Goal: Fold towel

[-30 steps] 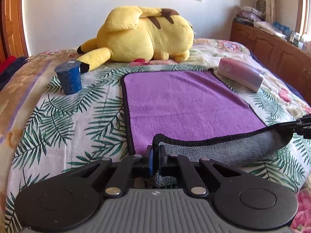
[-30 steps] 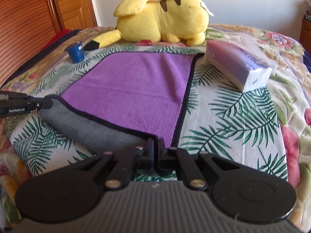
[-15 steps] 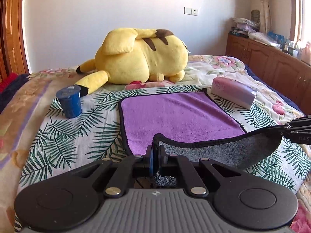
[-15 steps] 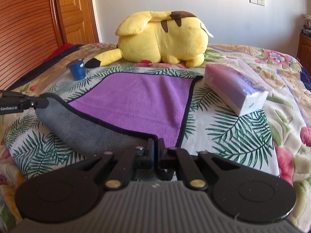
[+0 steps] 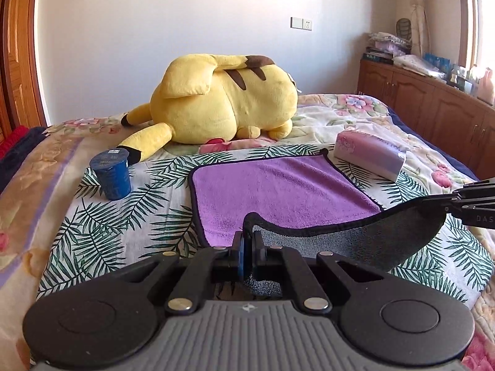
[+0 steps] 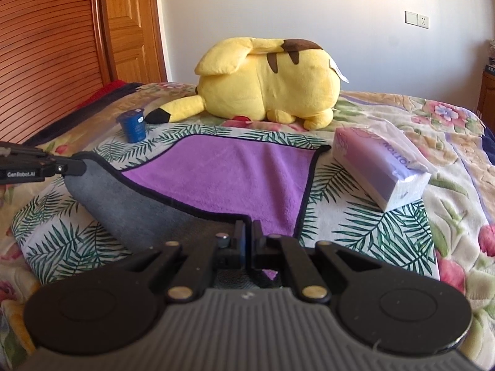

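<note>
A blue cup (image 5: pixel 112 174) stands upright on the bed (image 5: pixel 102 216), ahead and left of the left gripper (image 5: pixel 247 244); its top looks sealed, so what it holds cannot be told. A tissue pack (image 5: pixel 371 154) lies ahead and to the right of the same jaws, just beside the towel's far right corner.

The left gripper's jaws are clenched on the near left corner of the towel (image 5: pixel 278 191) — the black-edged hem stands up between them and grey cloth shows behind. The right gripper (image 6: pixel 248 241) has its jaws pressed together on the near right corner, with a scrap of purple visible behind them. Each gripper shows at the side of the other's view, gripping its corner.

The near edge of the towel hangs lifted between the two pairs of jaws, grey underside showing, sagging in a curve; the far part lies flat on the bed, purple side up, straight ahead of both.

The bed carries a palm-leaf and floral cover. Beyond the towel lies a yellow plush (image 5: pixel 222 105), its tail tip near the cup. Behind — a white wall with a socket (image 5: pixel 301 23), a wooden door (image 6: pixel 130 24) on the left, a low cabinet (image 5: pixel 433 102) on the right
</note>
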`<state>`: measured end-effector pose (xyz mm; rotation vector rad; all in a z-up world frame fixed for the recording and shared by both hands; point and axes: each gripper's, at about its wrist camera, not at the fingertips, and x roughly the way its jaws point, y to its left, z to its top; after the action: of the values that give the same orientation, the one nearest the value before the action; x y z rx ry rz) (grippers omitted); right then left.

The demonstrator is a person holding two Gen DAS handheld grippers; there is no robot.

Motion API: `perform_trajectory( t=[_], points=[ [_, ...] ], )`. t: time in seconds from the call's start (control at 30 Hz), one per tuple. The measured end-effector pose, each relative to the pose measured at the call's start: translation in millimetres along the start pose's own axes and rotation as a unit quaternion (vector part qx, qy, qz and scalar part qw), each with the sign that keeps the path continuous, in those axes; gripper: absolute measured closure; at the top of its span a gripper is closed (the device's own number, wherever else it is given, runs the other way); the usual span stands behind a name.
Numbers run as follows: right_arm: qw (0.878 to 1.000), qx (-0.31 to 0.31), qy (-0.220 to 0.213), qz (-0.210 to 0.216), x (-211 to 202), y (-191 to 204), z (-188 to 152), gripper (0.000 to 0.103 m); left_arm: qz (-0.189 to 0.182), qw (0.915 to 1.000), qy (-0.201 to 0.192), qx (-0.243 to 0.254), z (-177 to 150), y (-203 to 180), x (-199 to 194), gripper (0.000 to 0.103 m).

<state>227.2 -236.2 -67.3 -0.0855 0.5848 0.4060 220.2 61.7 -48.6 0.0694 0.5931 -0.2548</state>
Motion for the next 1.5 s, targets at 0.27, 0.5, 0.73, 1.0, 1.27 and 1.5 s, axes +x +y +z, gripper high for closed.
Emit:
perform_trajectory(
  t=[0.27,0.5,0.73,1.0,1.27,1.5],
  points=[
    [1.000,-0.011,-0.003,-0.001,2.7,1.6,2.5,0.100,-0.004,1.0000,-0.002,-0.003,4.6,0.5,2.0,0.103],
    [1.000,-0.018,-0.015,0.000,4.0,-1.6,8.3,0.100,-0.001,0.9999,-0.010,0.006,17.3,-0.4,0.0,0.103],
    [1.000,-0.018,-0.022,-0.007,6.5,-4.0,15.5,0.100,0.001,0.9996,-0.017,0.021,25.0,-4.0,-2.4,0.103],
    [0.999,-0.039,-0.032,-0.009,6.6,0.9,31.9,0.100,0.005,0.9993,-0.023,0.029,35.3,-1.0,2.9,0.103],
    [0.998,-0.062,-0.026,-0.013,13.0,-3.7,45.6,0.100,0.003,0.9985,-0.042,0.035,43.8,6.2,11.5,0.103],
    [0.995,-0.097,-0.019,-0.017,23.9,-5.4,59.0,0.100,0.006,0.9979,-0.047,0.044,56.7,10.7,22.5,0.103]
  ],
)
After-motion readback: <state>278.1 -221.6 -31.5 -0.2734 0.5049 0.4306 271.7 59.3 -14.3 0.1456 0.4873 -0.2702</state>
